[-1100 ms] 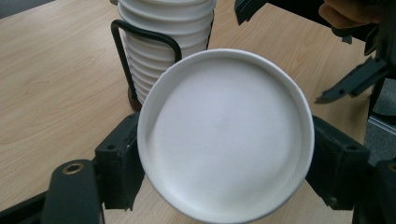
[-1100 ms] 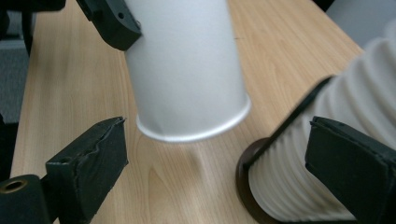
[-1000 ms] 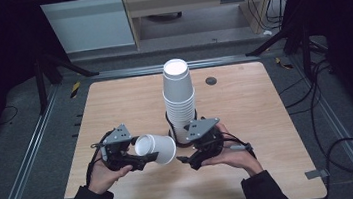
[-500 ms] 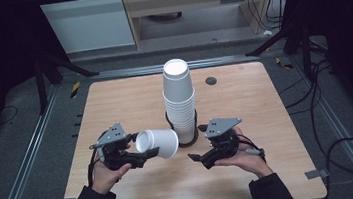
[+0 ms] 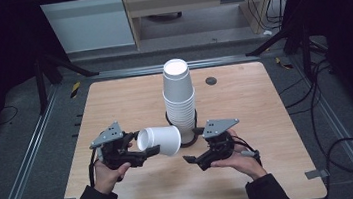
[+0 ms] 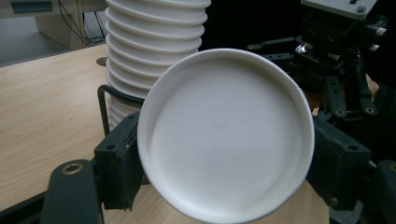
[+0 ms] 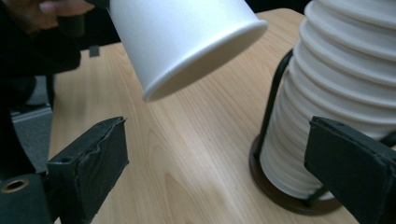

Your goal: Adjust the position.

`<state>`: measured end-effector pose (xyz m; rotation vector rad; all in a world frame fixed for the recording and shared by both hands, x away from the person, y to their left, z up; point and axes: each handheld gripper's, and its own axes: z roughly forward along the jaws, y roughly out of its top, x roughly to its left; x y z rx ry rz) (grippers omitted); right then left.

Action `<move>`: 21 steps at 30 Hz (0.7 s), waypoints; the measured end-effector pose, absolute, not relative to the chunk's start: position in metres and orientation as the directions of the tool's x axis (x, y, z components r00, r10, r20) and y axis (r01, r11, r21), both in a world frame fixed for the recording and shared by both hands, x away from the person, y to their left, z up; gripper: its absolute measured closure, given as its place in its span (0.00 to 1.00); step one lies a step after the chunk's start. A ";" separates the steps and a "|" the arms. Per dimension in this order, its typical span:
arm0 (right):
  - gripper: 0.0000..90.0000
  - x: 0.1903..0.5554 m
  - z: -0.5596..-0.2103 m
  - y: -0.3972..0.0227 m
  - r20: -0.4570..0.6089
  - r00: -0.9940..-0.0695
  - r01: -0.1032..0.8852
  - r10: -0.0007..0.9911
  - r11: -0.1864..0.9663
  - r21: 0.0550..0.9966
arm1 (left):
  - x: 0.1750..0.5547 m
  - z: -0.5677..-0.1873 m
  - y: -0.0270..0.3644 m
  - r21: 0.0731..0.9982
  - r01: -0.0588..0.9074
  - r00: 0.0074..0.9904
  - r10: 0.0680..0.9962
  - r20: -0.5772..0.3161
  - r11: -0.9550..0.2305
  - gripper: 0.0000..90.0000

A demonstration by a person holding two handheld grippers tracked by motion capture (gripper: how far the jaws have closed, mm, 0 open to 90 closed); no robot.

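Observation:
A tall stack of white paper cups (image 5: 180,99) stands upside down in a black wire holder (image 5: 190,141) at the table's middle. My left gripper (image 5: 145,146) is shut on a single white cup (image 5: 159,140), held on its side above the table, just left of the stack. In the left gripper view the cup's base (image 6: 226,135) faces the camera between the jaws of my left gripper (image 6: 224,163). My right gripper (image 5: 194,159) is open and holds nothing, right of the cup. In the right gripper view the cup (image 7: 182,37) hangs beyond my right gripper (image 7: 219,158), the stack (image 7: 345,93) at right.
The wooden table (image 5: 244,96) has a small dark round hole (image 5: 210,80) near its far right. Metal rails and cables run along the floor on both sides. The holder's dark base (image 7: 289,196) sits close to my right gripper's jaw.
My right gripper has drawn back from the held cup, moving right and toward the person, with its jaws apart. The left gripper has lifted the cup slightly.

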<state>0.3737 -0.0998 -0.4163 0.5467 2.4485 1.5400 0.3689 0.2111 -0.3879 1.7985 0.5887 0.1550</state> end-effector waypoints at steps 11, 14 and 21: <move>0.07 0.373 -0.414 -0.100 0.082 -0.932 0.206 0.353 0.330 0.921 | 0.365 -0.385 0.207 0.941 0.300 0.891 0.400 -0.216 -0.159 0.25; 0.06 0.372 -0.414 -0.098 0.097 -0.946 0.199 0.310 0.315 0.928 | 0.361 -0.383 0.202 0.942 0.288 0.905 0.370 -0.210 -0.170 0.25; 0.06 0.370 -0.415 -0.095 0.097 -0.957 0.188 0.274 0.327 0.926 | 0.358 -0.383 0.197 0.942 0.277 0.920 0.334 -0.203 -0.189 0.25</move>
